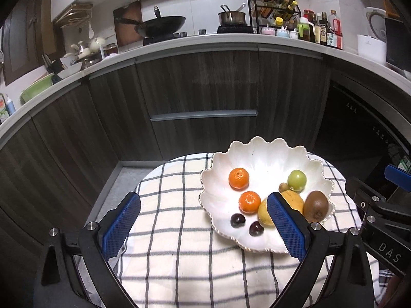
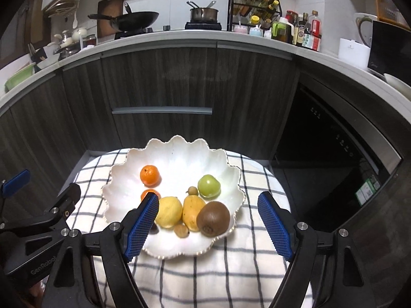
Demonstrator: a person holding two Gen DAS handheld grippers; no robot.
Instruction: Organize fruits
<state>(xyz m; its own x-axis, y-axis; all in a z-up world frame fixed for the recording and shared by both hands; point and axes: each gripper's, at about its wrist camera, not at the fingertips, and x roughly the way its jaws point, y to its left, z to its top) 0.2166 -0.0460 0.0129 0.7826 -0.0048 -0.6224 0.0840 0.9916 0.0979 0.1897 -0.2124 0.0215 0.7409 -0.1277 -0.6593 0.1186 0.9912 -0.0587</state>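
A white scalloped bowl (image 1: 259, 154) (image 2: 177, 156) sits on a checked cloth (image 1: 174, 205) (image 2: 231, 269). It holds two tangerines (image 1: 239, 178) (image 2: 149, 175), a green fruit (image 1: 296, 179) (image 2: 208, 185), a lemon (image 2: 168, 211), a yellow mango (image 2: 192, 211), a kiwi (image 1: 316, 205) (image 2: 213, 218), two dark cherries (image 1: 237, 220), and small brown fruits (image 2: 181, 230). My left gripper (image 1: 203, 225) is open and empty, just left of the bowl's near side. My right gripper (image 2: 208, 227) is open and empty, above the bowl's near rim, its jaws either side of the kiwi.
Dark wood cabinets (image 1: 195, 97) stand behind the cloth-covered table. The counter (image 1: 195, 41) above holds a wok (image 1: 159, 24), a pot (image 1: 231, 16) and bottles (image 1: 323, 29). A dark oven front (image 2: 334, 154) is on the right.
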